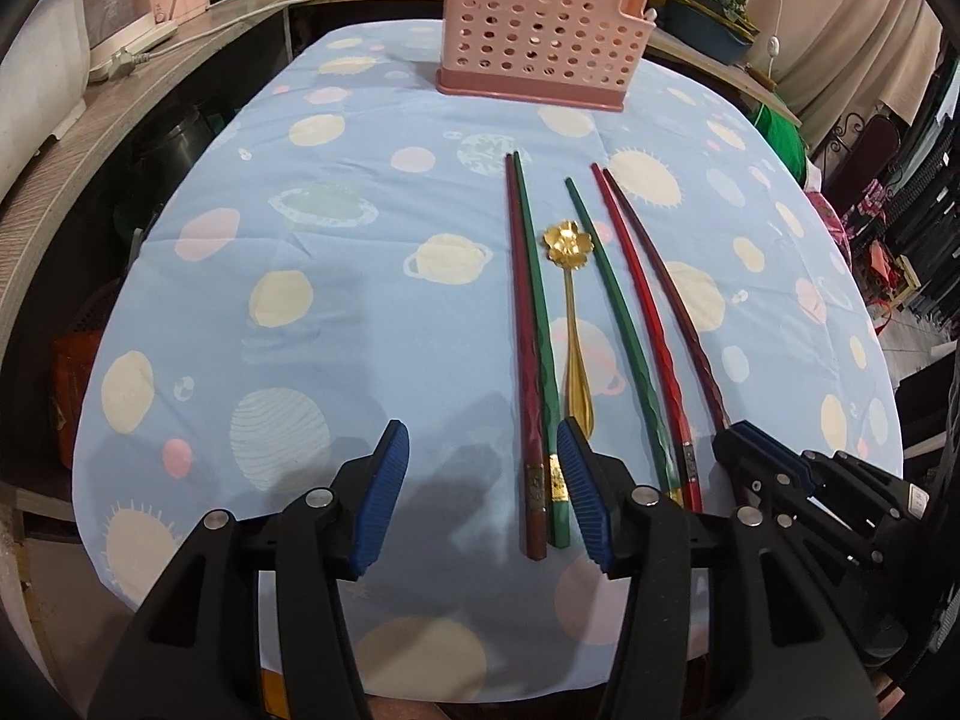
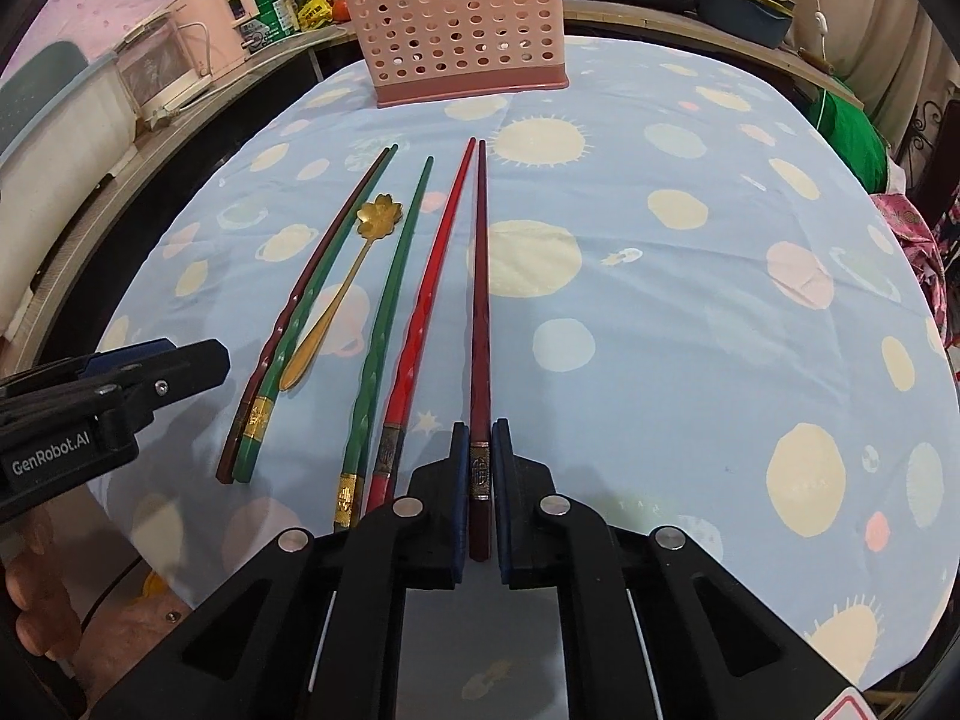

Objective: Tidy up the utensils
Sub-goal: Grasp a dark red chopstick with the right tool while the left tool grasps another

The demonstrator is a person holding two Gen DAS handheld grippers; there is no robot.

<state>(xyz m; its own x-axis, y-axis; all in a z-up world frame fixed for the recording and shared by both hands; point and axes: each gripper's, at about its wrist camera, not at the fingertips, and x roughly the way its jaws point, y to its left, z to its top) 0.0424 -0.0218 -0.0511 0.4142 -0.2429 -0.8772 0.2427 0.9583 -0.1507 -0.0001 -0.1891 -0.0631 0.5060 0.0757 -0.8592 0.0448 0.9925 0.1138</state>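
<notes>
Covering the table from edge to edge, a smooth pale blue cloth [image 1: 336,300] printed with cream suns, ringed planets and pink dots fills the middle of both views, with a few soft creases. At the top centre of each frame stands the rack [image 1: 540,30], a rigid pink plastic box with rows of round holes in its wall, a darker pink base and a stepped side pocket at its right; through the holes I cannot tell whether anything is inside. Below it, right of centre in the left view, five long slim chopsticks lie roughly parallel, each with twisted facets towards the thick end and a metal band there: a dark red one [image 1: 521,360] touching a green one [image 1: 537,348], then a lone green one [image 1: 618,336], a bright red one [image 1: 639,336] and a maroon one [image 2: 480,300]. Between the two green sticks lies a gold metal spoon [image 1: 570,324], its bowl shaped like a flower, pointing up the frame. The right claw [image 2: 478,468], at the bottom centre of its own view, has narrowed until its blue ribbed pads press either side of the maroon stick at its banded end, which still rests on the cloth. The left claw [image 1: 483,468] stands about half open at the bottom of its view, empty, its right pad just beside the green stick's gold band.
</notes>
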